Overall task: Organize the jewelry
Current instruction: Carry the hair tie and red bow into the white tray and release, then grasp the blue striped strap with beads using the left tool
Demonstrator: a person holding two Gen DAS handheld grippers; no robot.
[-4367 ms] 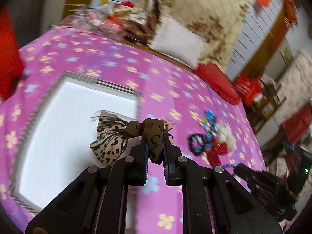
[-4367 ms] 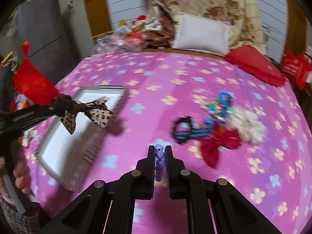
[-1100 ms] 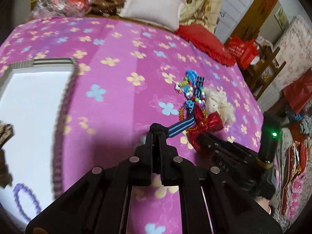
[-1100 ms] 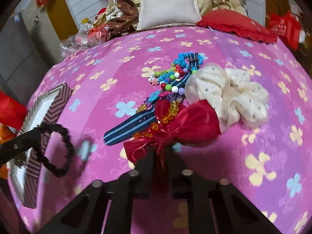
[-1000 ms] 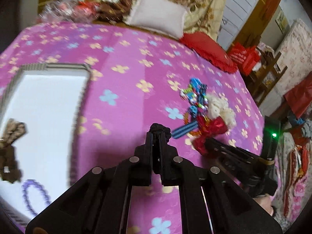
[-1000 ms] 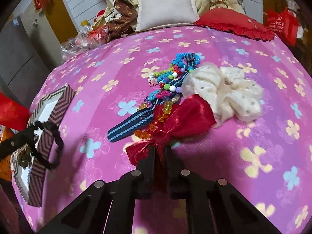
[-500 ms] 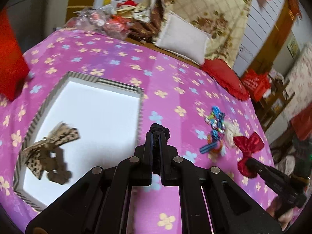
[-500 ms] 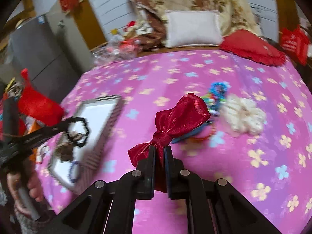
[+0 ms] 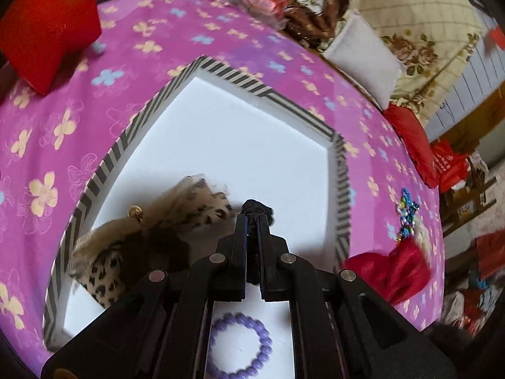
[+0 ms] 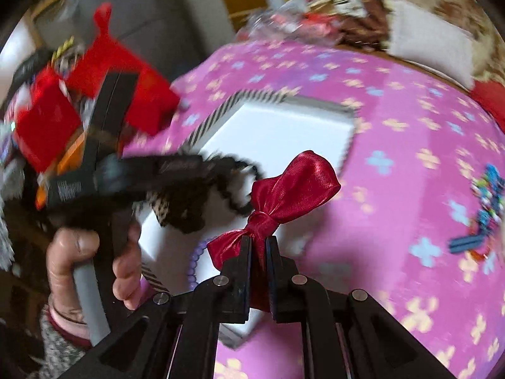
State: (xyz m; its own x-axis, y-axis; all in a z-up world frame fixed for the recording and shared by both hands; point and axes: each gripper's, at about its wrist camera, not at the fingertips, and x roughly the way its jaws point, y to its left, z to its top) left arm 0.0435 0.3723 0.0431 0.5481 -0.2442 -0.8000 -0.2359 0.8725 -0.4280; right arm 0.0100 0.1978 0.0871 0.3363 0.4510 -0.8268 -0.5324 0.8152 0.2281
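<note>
My left gripper [image 9: 251,218] is shut on a black crinkled hair tie [image 9: 257,207], over the white inside of the striped-rim box [image 9: 104,170]. In the box lie a leopard-print bow [image 9: 151,230] just left of the fingers and a purple bead bracelet [image 9: 240,344] under the gripper body. My right gripper [image 10: 258,246] is shut on the knot of a red satin bow [image 10: 293,186], held in the air at the box's [image 10: 214,117] near right side. From the right wrist, the left gripper [image 10: 233,164] and its hair tie [image 10: 240,202] look blurred.
A small pile of bead bracelets and ribbons [image 10: 483,195] stays on the pink flowered cloth [image 10: 410,145] to the right. A red bag [image 9: 47,25] sits beyond the box's left corner. A person's hand [image 10: 91,252] grips the left tool's handle. Pillows [image 9: 363,57] line the far edge.
Both grippers have swung left from the pile toward the box. The left one, with the hair tie, now hangs over the box interior. The right one lifted the red bow off the cloth.
</note>
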